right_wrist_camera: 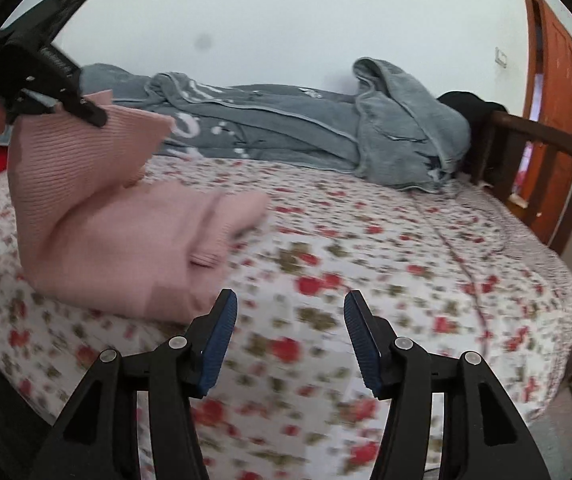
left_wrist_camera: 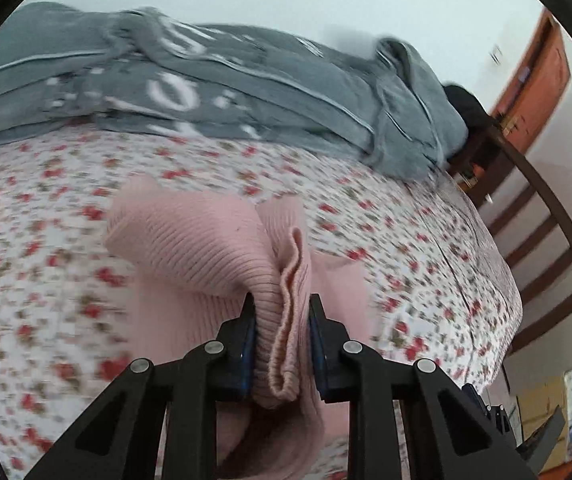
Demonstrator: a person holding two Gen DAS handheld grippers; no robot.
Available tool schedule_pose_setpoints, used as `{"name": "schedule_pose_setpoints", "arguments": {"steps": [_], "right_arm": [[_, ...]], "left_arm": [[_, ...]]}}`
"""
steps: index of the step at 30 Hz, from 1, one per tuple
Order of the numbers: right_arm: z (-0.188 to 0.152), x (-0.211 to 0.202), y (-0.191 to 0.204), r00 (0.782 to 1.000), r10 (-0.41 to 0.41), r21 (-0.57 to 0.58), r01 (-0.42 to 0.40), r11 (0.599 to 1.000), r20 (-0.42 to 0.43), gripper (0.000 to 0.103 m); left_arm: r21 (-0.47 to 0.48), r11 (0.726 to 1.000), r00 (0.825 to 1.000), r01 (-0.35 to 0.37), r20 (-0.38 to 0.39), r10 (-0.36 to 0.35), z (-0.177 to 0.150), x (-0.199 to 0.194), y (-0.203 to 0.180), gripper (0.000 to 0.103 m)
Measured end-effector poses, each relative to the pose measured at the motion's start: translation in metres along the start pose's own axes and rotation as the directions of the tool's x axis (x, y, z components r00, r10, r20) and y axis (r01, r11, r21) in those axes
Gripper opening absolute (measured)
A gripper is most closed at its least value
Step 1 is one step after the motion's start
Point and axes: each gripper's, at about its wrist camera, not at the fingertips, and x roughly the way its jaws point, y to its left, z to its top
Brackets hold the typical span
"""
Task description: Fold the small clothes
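A pink ribbed knit garment (left_wrist_camera: 206,248) lies on the floral bed sheet (left_wrist_camera: 405,240). My left gripper (left_wrist_camera: 282,308) is shut on a bunched edge of it and lifts that part off the bed. In the right wrist view the left gripper (right_wrist_camera: 86,110) shows at upper left, holding the pink garment (right_wrist_camera: 106,240) up while the rest drapes onto the sheet (right_wrist_camera: 365,260). My right gripper (right_wrist_camera: 289,304) is open and empty, low over the sheet just right of the garment's lower edge.
A grey blanket (right_wrist_camera: 305,128) with white print lies bunched along the far side of the bed by the wall. A dark wooden bed rail (right_wrist_camera: 545,140) runs on the right, with an orange door (right_wrist_camera: 557,80) behind. A black item (right_wrist_camera: 461,102) sits at the bed corner.
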Motion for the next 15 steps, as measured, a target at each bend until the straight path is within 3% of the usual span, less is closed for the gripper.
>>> {"name": "schedule_pose_setpoints", "arguments": {"steps": [5,9,12,14,15], "right_arm": [[-0.008,-0.004,-0.025,1.0,0.003,0.053,-0.001,0.999,-0.026,0.055],[-0.008,0.0,-0.033,0.999,0.03,0.094,-0.026,0.995,-0.043,0.055],[-0.001,0.004,-0.033,0.997,0.065,0.118,-0.06,0.991,-0.039,0.055],[0.01,0.006,-0.029,0.994,0.102,0.139,-0.097,0.985,-0.029,0.055],[0.015,0.007,-0.028,0.993,0.116,0.146,-0.111,0.983,-0.023,0.056]], "left_arm": [[0.069,0.997,0.995,0.015,-0.095,-0.009,-0.022,0.052,-0.045,0.022],[0.125,0.99,0.99,0.06,-0.135,-0.043,-0.025,0.056,-0.053,0.025],[0.095,0.985,0.986,0.143,-0.102,-0.133,-0.013,0.034,-0.039,0.04],[0.08,0.989,0.993,0.121,-0.025,-0.119,-0.002,0.012,-0.026,0.052],[0.076,0.992,0.995,0.096,0.01,-0.097,0.002,0.003,-0.018,0.052]]}}
